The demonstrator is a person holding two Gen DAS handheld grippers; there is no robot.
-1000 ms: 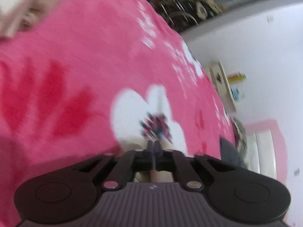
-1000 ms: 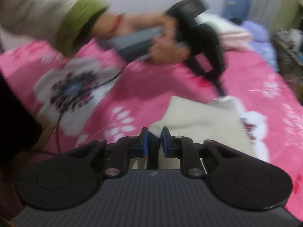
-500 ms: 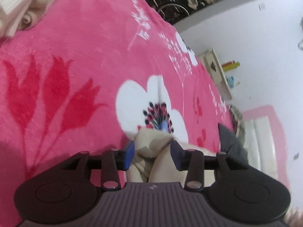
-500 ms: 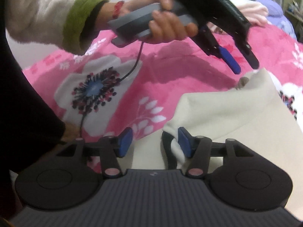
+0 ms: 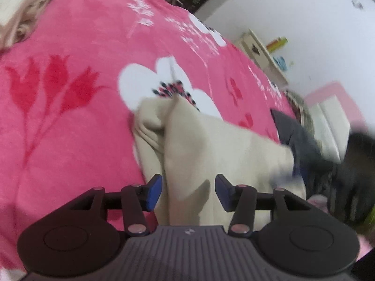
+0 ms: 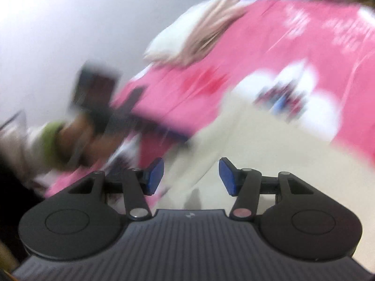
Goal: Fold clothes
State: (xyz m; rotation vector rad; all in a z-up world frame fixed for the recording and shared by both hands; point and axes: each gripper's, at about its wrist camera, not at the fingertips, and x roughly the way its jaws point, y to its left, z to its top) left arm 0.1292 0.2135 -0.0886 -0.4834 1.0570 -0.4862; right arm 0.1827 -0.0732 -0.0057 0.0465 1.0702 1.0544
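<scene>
A cream garment (image 5: 211, 145) lies folded on the pink floral blanket (image 5: 70, 117), its far end bunched over a white flower print. My left gripper (image 5: 188, 192) hangs open just above the garment's near part, nothing between its blue pads. In the blurred right wrist view the same cream garment (image 6: 246, 159) spreads below my right gripper (image 6: 191, 175), which is open and holds nothing. The left gripper's dark body (image 6: 98, 93) and the hand holding it (image 6: 77, 135) show at the left of that view, smeared by motion.
A pile of cream and beige clothes (image 5: 21, 16) lies at the blanket's far left, seen also as a pale pile (image 6: 194, 35) in the right wrist view. A dark garment (image 5: 295, 135) sits at the blanket's right edge. A shelf (image 5: 264, 56) stands against the white wall.
Both grippers went from shut on the cream garment to open and have pulled back from it. The garment now lies loose on the blanket. The right wrist view has swung and blurred.
</scene>
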